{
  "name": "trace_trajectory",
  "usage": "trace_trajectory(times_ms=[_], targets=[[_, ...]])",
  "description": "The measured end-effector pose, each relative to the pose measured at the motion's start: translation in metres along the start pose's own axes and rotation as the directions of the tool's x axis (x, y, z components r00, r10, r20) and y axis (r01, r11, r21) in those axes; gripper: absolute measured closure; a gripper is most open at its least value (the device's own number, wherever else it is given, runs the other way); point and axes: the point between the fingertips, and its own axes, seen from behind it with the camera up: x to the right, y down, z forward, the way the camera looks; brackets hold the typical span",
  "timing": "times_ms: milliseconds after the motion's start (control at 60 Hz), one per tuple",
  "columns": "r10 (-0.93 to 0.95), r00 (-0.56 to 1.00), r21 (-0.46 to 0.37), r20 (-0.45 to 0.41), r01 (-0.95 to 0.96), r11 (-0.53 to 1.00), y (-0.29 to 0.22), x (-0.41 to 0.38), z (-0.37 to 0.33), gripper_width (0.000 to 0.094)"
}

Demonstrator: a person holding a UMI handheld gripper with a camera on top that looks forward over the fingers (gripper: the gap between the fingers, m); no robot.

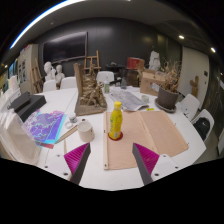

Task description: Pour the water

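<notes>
gripper: the gripper [111, 160] hangs over the near edge of the white table [190, 140], fingers apart, holding nothing
pads: magenta pads [76, 155] face each other across an empty gap
bottle: a yellow bottle [116, 121] stands upright beyond the fingers, at the left edge of a brown board [150, 132]
cup: a small white cup [85, 130] sits just left of the bottle
risk, bottle: tall and narrow, so an off-centre approach would likely tip it
risk, cup: it is near enough that the left finger could clip it
risk, pour: water may spill onto the colourful book [45, 127] to the left
</notes>
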Motion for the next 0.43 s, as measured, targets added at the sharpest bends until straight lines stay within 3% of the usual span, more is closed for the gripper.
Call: trace_trajectory(times_ms=[433], targets=[[-0.039,0.997,0.028,-0.063,0.041,0.999,0.001,0.011,-0.027,0.0078]])
